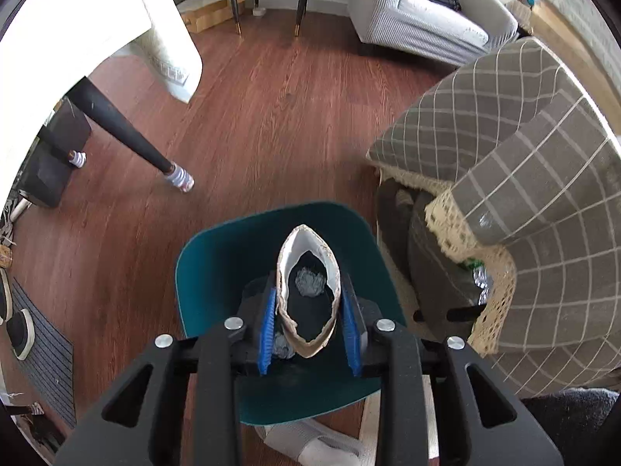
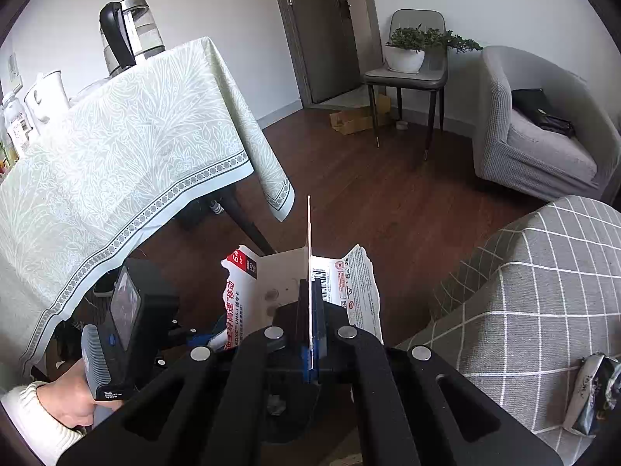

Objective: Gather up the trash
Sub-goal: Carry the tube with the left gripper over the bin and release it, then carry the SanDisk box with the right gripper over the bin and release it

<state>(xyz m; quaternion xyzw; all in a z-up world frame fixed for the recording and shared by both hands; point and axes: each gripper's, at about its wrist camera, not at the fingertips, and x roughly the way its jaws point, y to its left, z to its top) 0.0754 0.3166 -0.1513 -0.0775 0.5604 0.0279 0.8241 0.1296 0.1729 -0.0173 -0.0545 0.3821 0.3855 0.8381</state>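
In the left wrist view my left gripper [image 1: 308,295] is shut on a squashed cardboard tube [image 1: 287,272], pinched into an oval between the blue pads [image 1: 268,330]. The tube hangs right over a teal bin [image 1: 202,272] lined in black, with crumpled grey tissue [image 1: 309,281] inside. In the right wrist view my right gripper [image 2: 310,283] is shut on a torn white and red card package [image 2: 248,291], one flap standing edge-on between the jaws. To its lower left, a person's hand [image 2: 73,404] holds the left gripper's handle.
A table under a pale green cloth [image 2: 128,163] stands on the left, its dark leg [image 1: 116,128] on the wood floor. A sofa with a grey checked cover [image 1: 524,147] crowds the bin's right side. An armchair [image 2: 543,147] and a chair with a plant [image 2: 407,73] stand further back.
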